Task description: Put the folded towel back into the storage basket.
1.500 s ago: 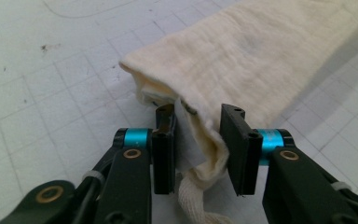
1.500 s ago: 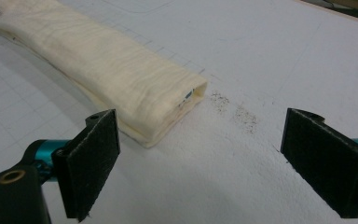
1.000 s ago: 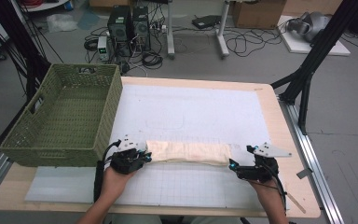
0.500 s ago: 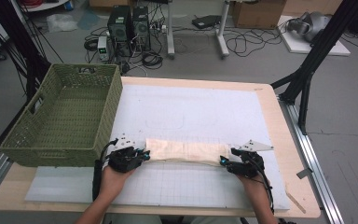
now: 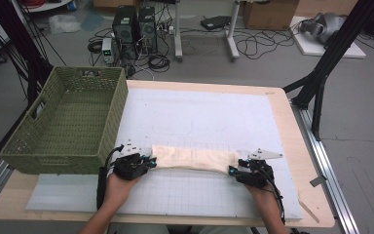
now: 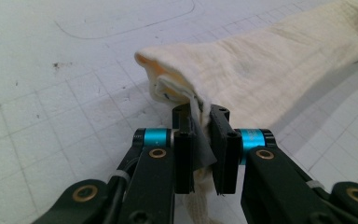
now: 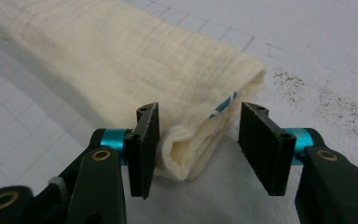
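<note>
The right gripper [image 7: 193, 140] has slid in, jaws closing around the folded cloth's [image 5: 195, 159] 3 o'clock end, pads not yet pressing; the left gripper [image 6: 201, 140] clamps the 9 o'clock end, likely to lift it evenly.

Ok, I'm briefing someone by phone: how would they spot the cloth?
On the white gridded mat right of the green basket, near the front edge, lies the cream cloth. It is a long folded strip stretched between the two grippers, the mat's one soft thing.
</note>
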Demonstrator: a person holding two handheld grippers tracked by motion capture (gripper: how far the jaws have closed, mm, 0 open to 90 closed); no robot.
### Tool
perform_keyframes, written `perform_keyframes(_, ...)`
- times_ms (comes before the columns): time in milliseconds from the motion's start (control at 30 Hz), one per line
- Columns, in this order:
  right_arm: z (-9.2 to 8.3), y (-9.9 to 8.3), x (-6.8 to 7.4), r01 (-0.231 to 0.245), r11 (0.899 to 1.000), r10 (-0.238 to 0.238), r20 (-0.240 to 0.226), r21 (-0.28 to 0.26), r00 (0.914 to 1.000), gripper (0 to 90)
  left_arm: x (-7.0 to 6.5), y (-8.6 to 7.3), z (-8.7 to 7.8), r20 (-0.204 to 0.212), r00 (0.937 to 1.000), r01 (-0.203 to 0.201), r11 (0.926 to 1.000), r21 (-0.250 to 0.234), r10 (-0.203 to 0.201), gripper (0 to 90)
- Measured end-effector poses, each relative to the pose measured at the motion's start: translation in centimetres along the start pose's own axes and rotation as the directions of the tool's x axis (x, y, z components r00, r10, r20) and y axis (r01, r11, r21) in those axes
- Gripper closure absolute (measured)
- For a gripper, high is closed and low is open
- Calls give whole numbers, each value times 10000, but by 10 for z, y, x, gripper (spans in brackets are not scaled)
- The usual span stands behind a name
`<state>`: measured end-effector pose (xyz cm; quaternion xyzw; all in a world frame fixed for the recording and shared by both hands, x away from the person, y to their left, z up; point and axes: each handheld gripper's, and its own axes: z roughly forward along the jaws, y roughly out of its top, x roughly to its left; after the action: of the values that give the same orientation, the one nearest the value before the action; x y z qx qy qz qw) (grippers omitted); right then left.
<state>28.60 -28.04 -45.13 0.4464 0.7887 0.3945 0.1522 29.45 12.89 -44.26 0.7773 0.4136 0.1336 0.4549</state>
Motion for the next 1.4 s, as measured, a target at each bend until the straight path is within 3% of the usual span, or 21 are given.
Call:
perform_keyframes(367,1,-1,3,-350,9994,348,-824,-14,9960,789,0,-2,3,-7,10000,-8,9999,121,8,807)
perform_keyframes(533,0,4,8,439,9989,-432,-424,159,9982,805,1,0,-1,19,10000,18,10000,-84,-18,810)
perform_keyframes(733,-6,8,4,337,9994,-337,-317,-7,9989,809,0,6,-8,188,9998,19,9991,-425,-11,812)
perform_keyframes(1000,-20,18,2,381,9978,-391,-179,-536,9991,809,-8,17,-22,397,9987,-263,9947,-994,304,812)
perform_keyframes(1200,-25,28,-1,682,9942,-689,-60,-835,9976,808,-12,27,-34,473,9974,-470,9882,-1455,544,812)
perform_keyframes(1400,-25,50,2,1119,9888,-1122,25,-992,9937,809,-12,35,-55,444,9957,-718,9795,-1883,816,812)
